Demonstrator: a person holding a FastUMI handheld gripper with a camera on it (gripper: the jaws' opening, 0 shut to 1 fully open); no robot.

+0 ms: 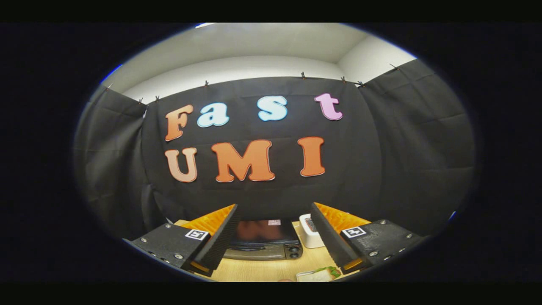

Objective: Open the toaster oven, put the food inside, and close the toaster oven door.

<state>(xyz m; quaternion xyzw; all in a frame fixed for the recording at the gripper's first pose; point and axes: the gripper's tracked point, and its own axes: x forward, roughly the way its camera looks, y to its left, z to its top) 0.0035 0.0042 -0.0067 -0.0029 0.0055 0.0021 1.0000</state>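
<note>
Gripper (273, 237) hangs high, jaws spread wide on nothing. Oven (264, 243) sits shut on the surface (271, 269) beyond them, food (317, 275) in front, a white box (308, 232) just beside the oven.

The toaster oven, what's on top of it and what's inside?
The toaster oven sits beyond the open gripper. A small label lies on its dark glossy top. Its door looks closed; the inside cannot be seen.

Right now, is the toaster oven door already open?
No: the toaster oven sits on the table with its door upright and closed, beyond the open gripper, which holds nothing.
</note>
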